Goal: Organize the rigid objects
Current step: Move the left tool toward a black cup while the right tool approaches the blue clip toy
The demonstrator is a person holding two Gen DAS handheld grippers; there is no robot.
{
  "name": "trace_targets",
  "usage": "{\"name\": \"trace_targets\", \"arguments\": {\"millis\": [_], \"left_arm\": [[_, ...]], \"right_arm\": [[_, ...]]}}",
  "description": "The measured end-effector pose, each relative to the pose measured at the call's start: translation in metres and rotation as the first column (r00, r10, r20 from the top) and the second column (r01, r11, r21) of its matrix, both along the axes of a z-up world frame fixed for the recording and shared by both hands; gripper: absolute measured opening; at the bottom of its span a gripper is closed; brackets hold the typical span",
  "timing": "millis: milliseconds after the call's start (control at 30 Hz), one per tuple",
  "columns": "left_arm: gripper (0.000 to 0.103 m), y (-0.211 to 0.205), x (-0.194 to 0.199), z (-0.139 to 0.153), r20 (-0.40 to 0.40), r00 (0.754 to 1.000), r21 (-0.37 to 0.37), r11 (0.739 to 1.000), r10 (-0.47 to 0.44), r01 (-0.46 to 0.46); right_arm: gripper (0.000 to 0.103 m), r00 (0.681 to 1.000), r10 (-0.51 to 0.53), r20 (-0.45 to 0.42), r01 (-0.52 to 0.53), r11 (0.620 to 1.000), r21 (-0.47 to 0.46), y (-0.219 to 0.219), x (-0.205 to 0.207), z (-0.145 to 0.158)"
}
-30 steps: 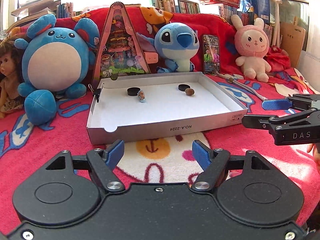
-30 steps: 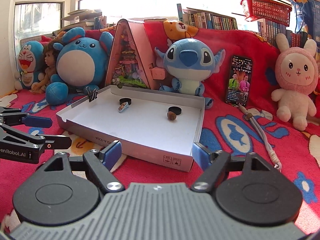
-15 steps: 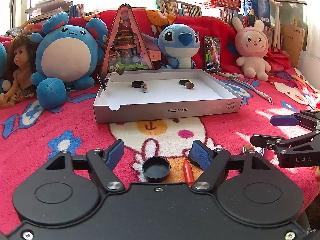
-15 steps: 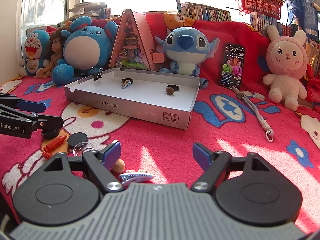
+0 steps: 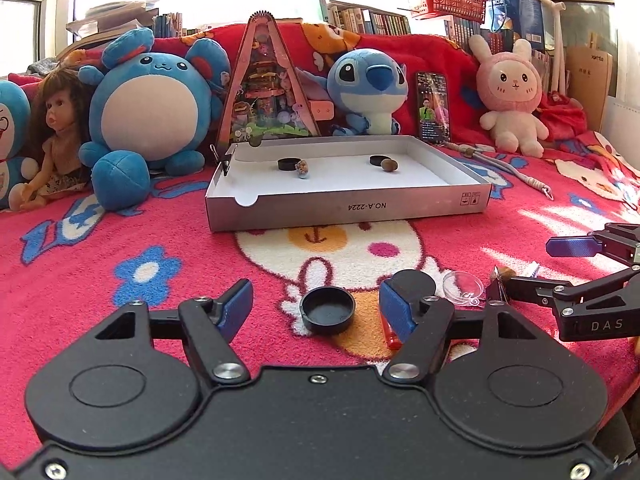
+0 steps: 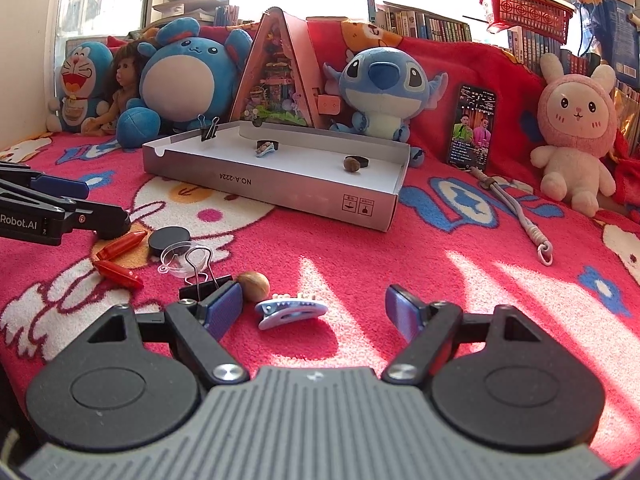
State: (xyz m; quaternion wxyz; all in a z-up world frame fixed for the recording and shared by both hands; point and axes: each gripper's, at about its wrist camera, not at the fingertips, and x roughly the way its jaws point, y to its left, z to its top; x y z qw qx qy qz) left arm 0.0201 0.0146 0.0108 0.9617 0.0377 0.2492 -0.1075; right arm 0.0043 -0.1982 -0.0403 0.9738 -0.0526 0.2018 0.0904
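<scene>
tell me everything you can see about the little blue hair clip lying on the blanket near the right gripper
The blue hair clip is a small claw clip, pale blue with a glossy plastic look and a row of cream teeth along its upper edge. It lies on its side on the red blanket, closed, long axis running left to right. It sits between the open fingers of the right gripper, nearer the left one, touching neither. A brown nut rests just behind it to the left, close but seemingly apart.
</scene>
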Motion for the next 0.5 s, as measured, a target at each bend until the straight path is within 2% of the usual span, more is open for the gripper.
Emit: {"name": "trace_targets", "arguments": {"millis": [67,233,500], "left_arm": [[0.059,0.000,-0.004,0.000,0.007,1.000,0.002,1.000,0.000,0.000],[0.054,-0.003,-0.009,-0.004,0.006,1.000,0.009,1.000,-0.020,0.019],[0.050,-0.003,-0.003,-0.012,-0.032,0.999,0.013,1.000,0.005,-0.005]], "right_arm": [[0.087,1.000,0.003,-0.007,-0.003,1.000,0.005,-0.001,0.001,-0.001],[0.087,1.000,0.016,-0.011,-0.016,1.000,0.017,-0.003,0.001,-0.002],[0.087,0.999,0.032,-0.023,-0.031,0.999,0.039,-0.005,0.002,-0.002]]}}
